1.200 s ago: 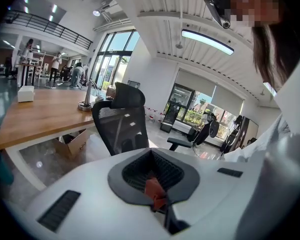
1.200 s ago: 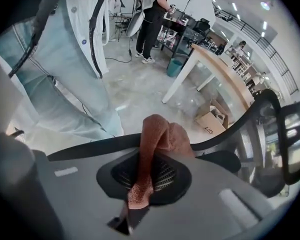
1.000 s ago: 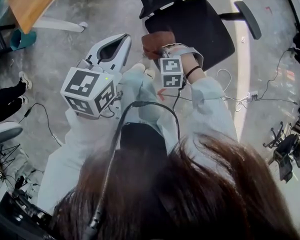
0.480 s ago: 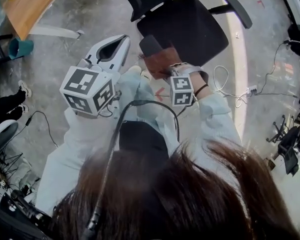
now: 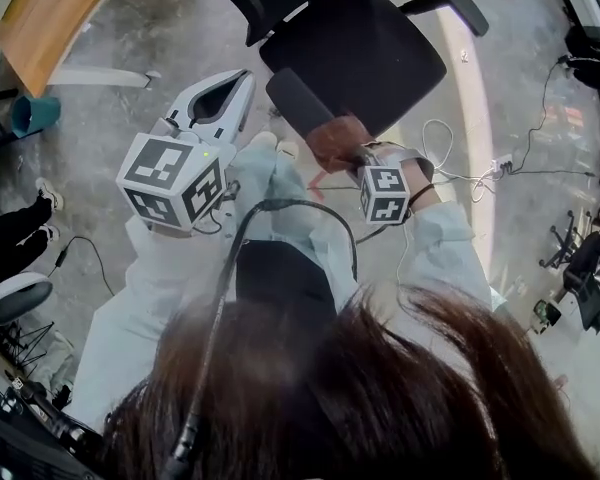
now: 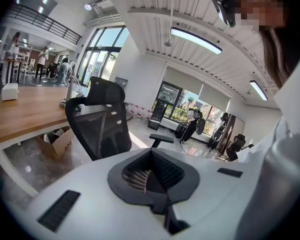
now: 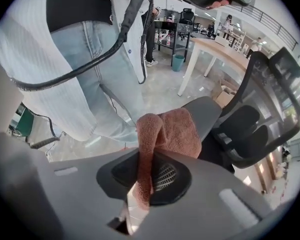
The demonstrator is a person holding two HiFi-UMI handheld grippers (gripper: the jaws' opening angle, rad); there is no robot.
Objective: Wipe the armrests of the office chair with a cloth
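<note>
The left tool (image 5: 230,88) hangs over the floor to the left of the office chair (image 5: 380,38), its jaws closed together with nothing between them. To its right a reddish-brown cloth (image 5: 335,140) sits bunched on the near end of the chair's nearer armrest (image 5: 292,96) - clamped in the jaws of the right tool (image 7: 149,176), one fold running down between them. The other armrest (image 5: 455,0), on the seat's far side, is well apart from the cloth.
</note>
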